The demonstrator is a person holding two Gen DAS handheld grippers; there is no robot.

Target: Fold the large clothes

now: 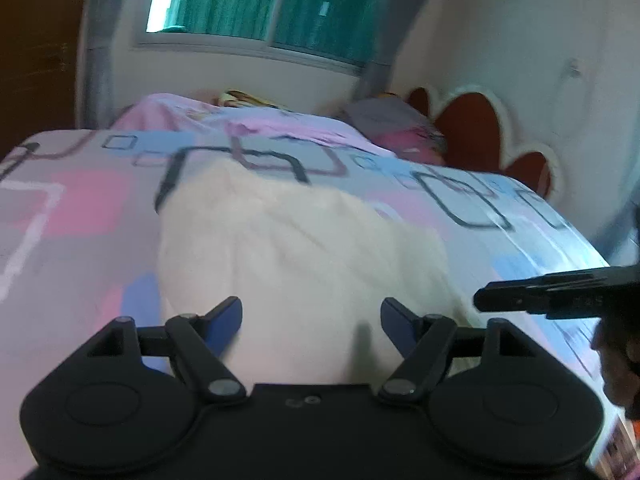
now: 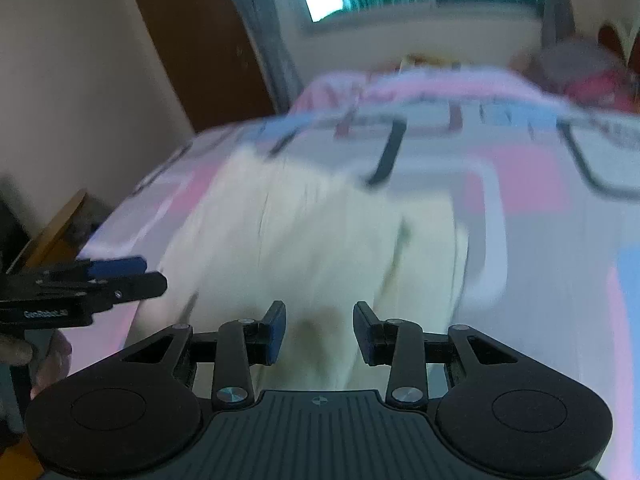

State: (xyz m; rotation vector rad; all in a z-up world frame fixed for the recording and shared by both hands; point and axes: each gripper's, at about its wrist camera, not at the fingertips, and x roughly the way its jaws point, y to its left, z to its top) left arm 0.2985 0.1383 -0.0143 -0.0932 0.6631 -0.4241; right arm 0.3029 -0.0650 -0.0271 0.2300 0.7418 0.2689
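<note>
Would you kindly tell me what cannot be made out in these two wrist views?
- Cream garment: its near edge is hidden behind the left gripper body in the left wrist view; motion blur smears its folds in the right wrist view.
- Right gripper: whether its fingers touch the cloth is unclear in the right wrist view because of the blur.
- Bedsheet pattern: blurred in the right wrist view.

Patterned bed [image 1: 92, 216] beneath curtained window [image 1: 256, 4]

cream garment [image 1: 296, 264] crumpled on bed
</note>
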